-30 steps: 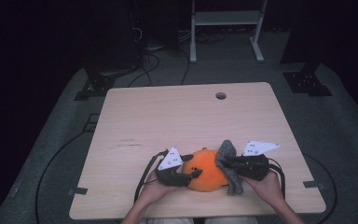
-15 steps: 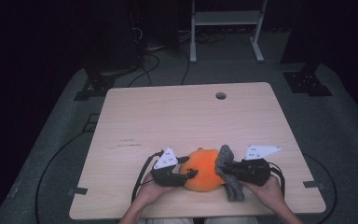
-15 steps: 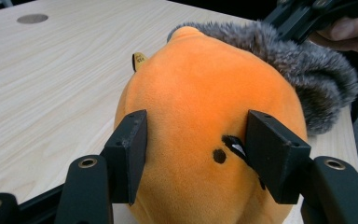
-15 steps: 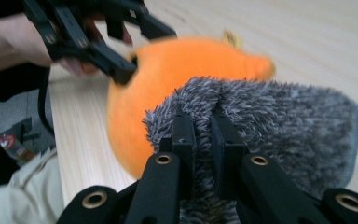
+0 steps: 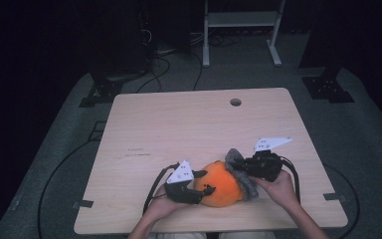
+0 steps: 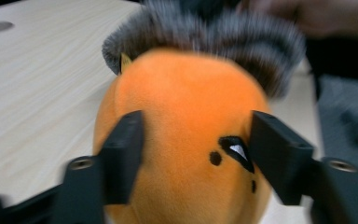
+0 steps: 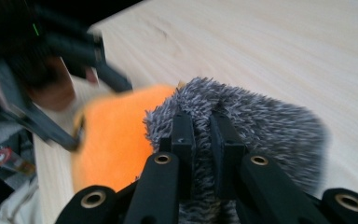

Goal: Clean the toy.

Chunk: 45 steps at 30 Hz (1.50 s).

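The round orange plush toy (image 5: 221, 184) with small black face markings sits on the table between the two grippers, near the person's edge, and a grey shaggy fleece cloth (image 5: 241, 172) wraps its far side. The left gripper (image 5: 199, 186) straddles the toy: its jaws have just been opening, and they stand spread at either flank of the orange body, at most grazing the plush rather than squeezing it. The right gripper (image 7: 200, 126) is pressed together on a fold of the grey cloth, pinching it just beside the toy's top.

To do this step well, I judge that the left jaws should steady the toy again before the right hand pulls the cloth, or the light plush will likely roll along with it.

Beyond the tongs, the pale wooden table (image 5: 189, 124) lies bare up to a small round hole (image 5: 236, 102) well ahead of them. Nothing on it blocks either hand; black cables trail off the near edge
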Available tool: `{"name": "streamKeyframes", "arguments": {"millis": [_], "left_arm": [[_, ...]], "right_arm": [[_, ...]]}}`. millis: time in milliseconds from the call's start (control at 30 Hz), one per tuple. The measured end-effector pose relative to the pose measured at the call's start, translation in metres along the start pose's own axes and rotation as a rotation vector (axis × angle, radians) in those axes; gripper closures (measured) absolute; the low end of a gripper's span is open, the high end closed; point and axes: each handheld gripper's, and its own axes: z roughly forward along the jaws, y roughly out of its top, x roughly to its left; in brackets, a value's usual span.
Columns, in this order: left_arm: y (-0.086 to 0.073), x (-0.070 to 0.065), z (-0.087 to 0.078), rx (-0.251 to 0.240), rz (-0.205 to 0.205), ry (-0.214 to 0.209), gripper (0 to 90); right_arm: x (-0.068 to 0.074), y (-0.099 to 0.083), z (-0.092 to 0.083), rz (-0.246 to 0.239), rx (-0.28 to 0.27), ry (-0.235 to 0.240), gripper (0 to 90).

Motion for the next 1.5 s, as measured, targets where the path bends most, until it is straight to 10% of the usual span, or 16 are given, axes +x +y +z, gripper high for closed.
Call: {"name": "streamKeyframes", "arguments": {"millis": [100, 200, 267, 367, 400, 500, 533, 633, 700, 800, 967, 1167, 1400, 1500], "left_arm": [[0.006, 0.006, -0.003, -0.026, -0.074, -0.011, 19.6], [0.007, 0.011, 0.004, 0.037, -0.139, 0.005, 8.1], [0.005, 0.013, 0.013, 0.079, -0.193, -0.057, 6.8], [0.006, 0.004, 0.015, 0.056, -0.103, -0.039, 35.8], [0.011, -0.003, 0.012, 0.029, -0.009, 0.008, 40.0], [0.016, -0.011, 0.010, -0.015, 0.108, 0.090, 44.6], [0.018, -0.018, 0.010, -0.041, 0.242, 0.175, 44.9], [0.017, -0.017, 0.012, -0.040, 0.288, 0.177, 44.0], [0.010, -0.011, 0.012, -0.050, 0.244, 0.154, 41.8], [0.008, 0.006, 0.007, -0.044, 0.026, 0.098, 18.0], [0.003, 0.001, 0.006, -0.021, 0.086, 0.120, 35.8], [0.000, -0.005, 0.004, -0.021, 0.138, 0.112, 40.0], [0.004, -0.018, 0.011, -0.021, 0.271, 0.094, 41.6], [0.000, -0.012, 0.006, -0.026, 0.223, 0.080, 41.6]], "right_arm": [[0.005, -0.009, -0.002, -0.005, -0.011, 0.014, 81.1], [0.016, -0.021, -0.009, -0.047, -0.034, 0.038, 81.2], [0.021, -0.025, -0.014, -0.064, -0.033, 0.038, 81.2], [0.022, -0.030, -0.022, -0.083, -0.025, 0.010, 81.2], [0.020, -0.029, -0.026, -0.075, -0.034, 0.012, 81.3], [0.017, -0.026, -0.036, -0.064, -0.081, 0.003, 81.3], [0.012, -0.019, -0.042, -0.050, -0.139, -0.011, 81.4], [0.002, -0.008, -0.037, -0.026, -0.160, -0.015, 81.3], [0.000, -0.005, -0.031, -0.027, -0.144, -0.020, 81.3], [0.009, -0.005, -0.012, -0.056, -0.112, 0.013, 81.2], [0.017, -0.010, -0.011, -0.103, -0.091, -0.016, 81.3], [-0.002, -0.028, -0.025, -0.025, -0.046, -0.070, 81.4], [0.016, -0.007, -0.029, -0.094, -0.116, 0.024, 81.3], [0.014, -0.015, -0.022, -0.085, -0.092, 0.021, 81.3]]}}
